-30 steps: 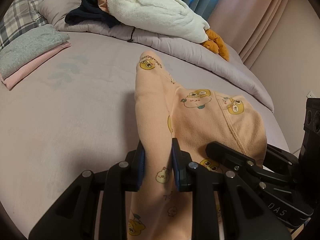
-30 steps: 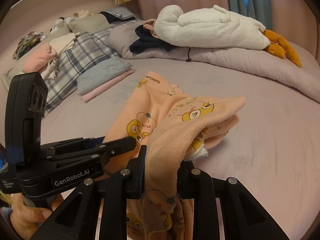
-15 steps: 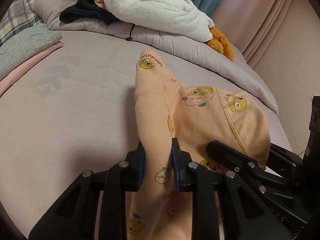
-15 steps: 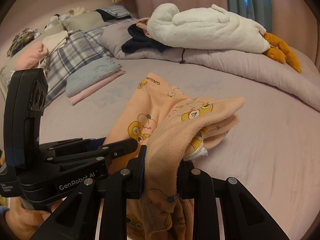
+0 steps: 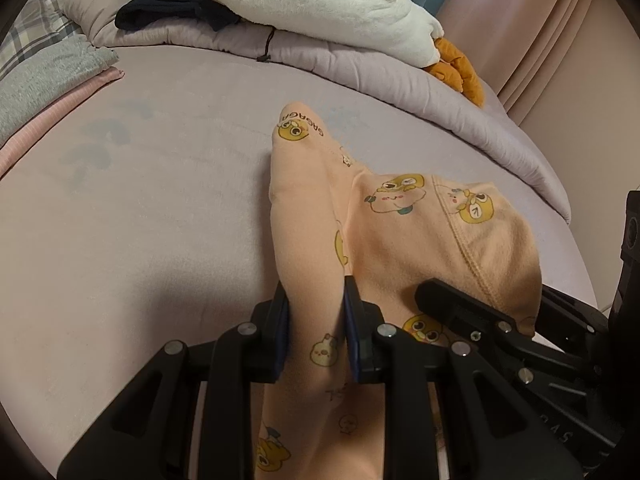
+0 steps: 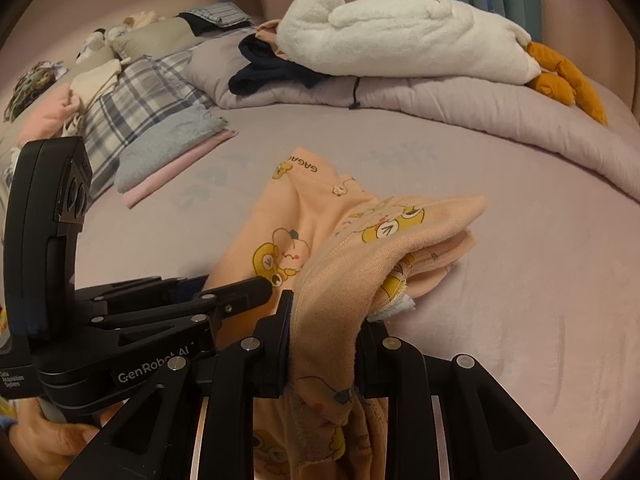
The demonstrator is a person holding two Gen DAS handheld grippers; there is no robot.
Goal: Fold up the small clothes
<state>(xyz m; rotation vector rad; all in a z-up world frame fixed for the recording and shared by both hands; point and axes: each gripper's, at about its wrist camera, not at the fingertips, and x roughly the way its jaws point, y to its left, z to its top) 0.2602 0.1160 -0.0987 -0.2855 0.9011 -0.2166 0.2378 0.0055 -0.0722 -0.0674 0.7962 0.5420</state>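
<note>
- Lilac bed point(image 5: 160, 208), white plush goose point(image 5: 320, 4) along far edge.
- Left tongs point(image 5: 316, 320) clenched on peach printed garment point(image 5: 400, 232).
- Right tongs point(image 6: 324, 320) clenched on same garment, mid-bed.

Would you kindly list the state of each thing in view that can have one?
Left gripper: shut on the peach garment.
Right gripper: shut on the peach garment.
Peach garment: bunched, held by both grippers, far end on the bed.
Grey and pink clothes: folded, stacked.
Plush goose: lying on the duvet.
</note>
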